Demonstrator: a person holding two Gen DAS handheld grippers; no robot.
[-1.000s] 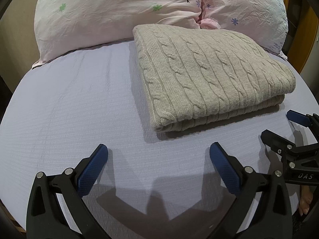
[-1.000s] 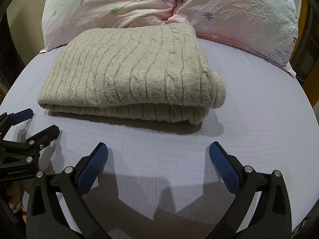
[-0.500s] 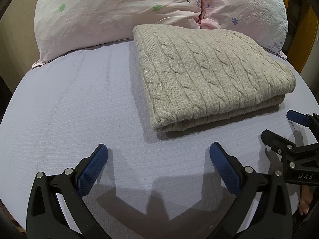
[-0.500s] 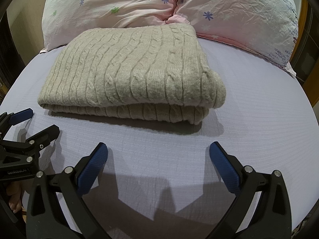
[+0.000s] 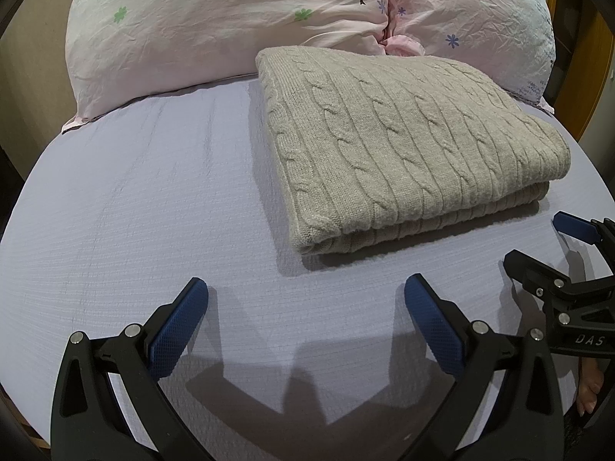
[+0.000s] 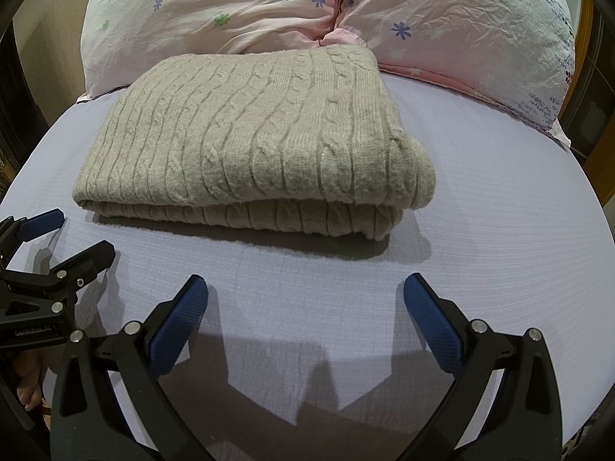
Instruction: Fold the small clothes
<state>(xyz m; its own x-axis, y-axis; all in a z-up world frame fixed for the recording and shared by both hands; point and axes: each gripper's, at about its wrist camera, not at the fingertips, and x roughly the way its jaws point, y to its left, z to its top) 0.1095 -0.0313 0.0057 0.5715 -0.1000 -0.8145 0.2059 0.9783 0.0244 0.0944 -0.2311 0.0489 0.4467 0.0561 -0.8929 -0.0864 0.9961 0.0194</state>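
Item: beige cable-knit sweater (image 5: 407,142), folded into a thick rectangle of layers, lying flat on the pale lavender bed sheet (image 5: 134,199), its far edge touching the pillows. Judged as folded already; little seems left to do.

Item: left gripper (image 5: 305,307), black frame, blue textured pads, jaws spread wide and holding nothing, hovering over bare sheet just short of the sweater's near left corner.

Item: right gripper (image 6: 305,305), same make, jaws likewise wide and empty, near the sweater's front edge. Each gripper shows at the edge of the other's view, so the two stand close side by side.

Risks, as a judgement: a pinch taken at the front edge may catch only the top layer and peel the fold open (the layers sit loose, the lower one poking out at the right corner). Bulky knit could also slump or slide on the smooth sheet if lifted from one side only.

Surroundings: two pink floral pillows (image 6: 238,19) crowd the far edge, leaving no room to push the bundle back. A wooden bed frame (image 5: 588,88) runs along the right. Bare toes (image 5: 590,388) show below the bed edge, clear of the work
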